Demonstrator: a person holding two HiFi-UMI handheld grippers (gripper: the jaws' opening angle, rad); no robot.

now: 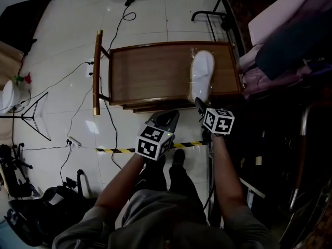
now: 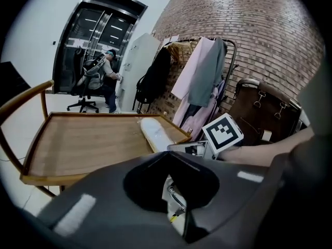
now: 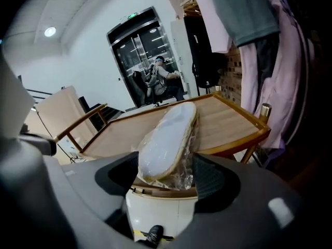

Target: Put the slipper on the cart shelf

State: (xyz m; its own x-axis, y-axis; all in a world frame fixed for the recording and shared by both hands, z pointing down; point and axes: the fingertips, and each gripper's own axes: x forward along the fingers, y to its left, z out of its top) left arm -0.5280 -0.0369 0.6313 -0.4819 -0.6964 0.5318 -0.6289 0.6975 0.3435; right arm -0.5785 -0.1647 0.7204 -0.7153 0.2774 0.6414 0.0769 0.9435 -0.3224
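Observation:
A white slipper (image 1: 202,74) in clear plastic wrap lies on the right part of the wooden cart's top shelf (image 1: 150,71), toe pointing away from me. My right gripper (image 1: 199,105) is at the shelf's front edge. Its jaws stand wide on either side of the slipper's heel (image 3: 166,139) without pressing on it, and the slipper rests on the shelf (image 3: 223,123). My left gripper (image 1: 167,119) hovers just in front of the cart, jaws together and holding nothing. In the left gripper view, the slipper (image 2: 153,131) lies at the shelf's (image 2: 78,139) right side.
The cart has a raised rim and a handle (image 1: 97,71) on its left. Garments (image 1: 285,40) hang on a rack close to the cart's right. Cables (image 1: 111,123), a tripod (image 1: 36,113) and striped floor tape (image 1: 116,150) lie on the tiled floor. A person sits on an office chair (image 2: 93,82) far behind.

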